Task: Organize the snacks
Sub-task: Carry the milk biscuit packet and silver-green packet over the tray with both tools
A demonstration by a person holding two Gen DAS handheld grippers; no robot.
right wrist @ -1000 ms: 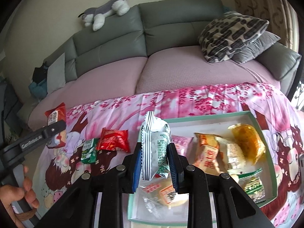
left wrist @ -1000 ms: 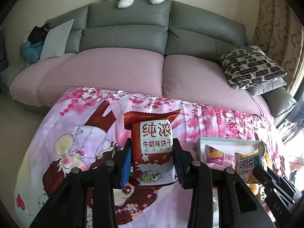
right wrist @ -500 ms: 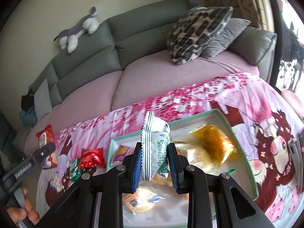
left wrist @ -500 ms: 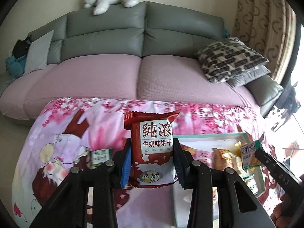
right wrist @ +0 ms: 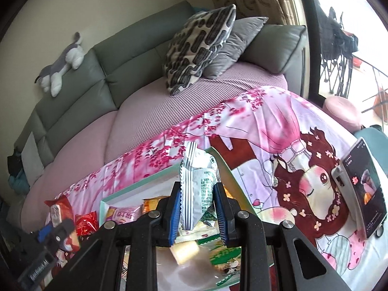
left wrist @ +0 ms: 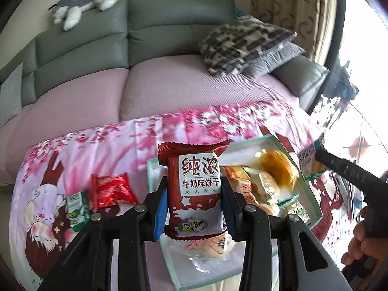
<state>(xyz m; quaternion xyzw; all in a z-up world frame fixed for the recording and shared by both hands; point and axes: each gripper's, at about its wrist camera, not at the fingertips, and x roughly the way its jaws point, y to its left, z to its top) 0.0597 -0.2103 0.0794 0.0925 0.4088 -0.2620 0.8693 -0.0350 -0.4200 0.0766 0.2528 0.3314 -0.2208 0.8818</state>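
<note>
The left gripper [left wrist: 194, 207] points forward over the near left corner of the pale green tray [left wrist: 155, 167], its blue-padded jaws pinching a red biscuit packet [left wrist: 196, 194] by both side edges — the packet stands upright, printed face toward the camera, held above the tray's contents. At about nine o'clock from that packet, two loose snacks lie on the pink cartoon-print cloth [left wrist: 72, 152] that covers the worktop: one small green packet [left wrist: 77, 205] and, just beside it toward the tray, one shiny red packet [left wrist: 110, 189]. Both are outside the tray.

Inside the tray, at roughly three o'clock from the red biscuit packet, several wrapped pastries are piled together; an orange-yellow one [left wrist: 278, 167] sits farthest back. The exact count is hard to tell, since wrappers overlap.

Farther right, the right gripper [right wrist: 197, 214] is angled down over the tray's far right corner, its jaws closed on one white-and-green striped packet [right wrist: 196, 189], gripped edge-on with the crimped end pointing up. Below it the tray holds more snacks, among them a pink packet [right wrist: 123, 214] at nine o'clock. The person's right hand [left wrist: 363, 242] shows at the edge of the left view, wrapped around the handle.

At three o'clock from the right gripper, one phone [right wrist: 361, 186] lies on the cloth, screen lit.
</note>
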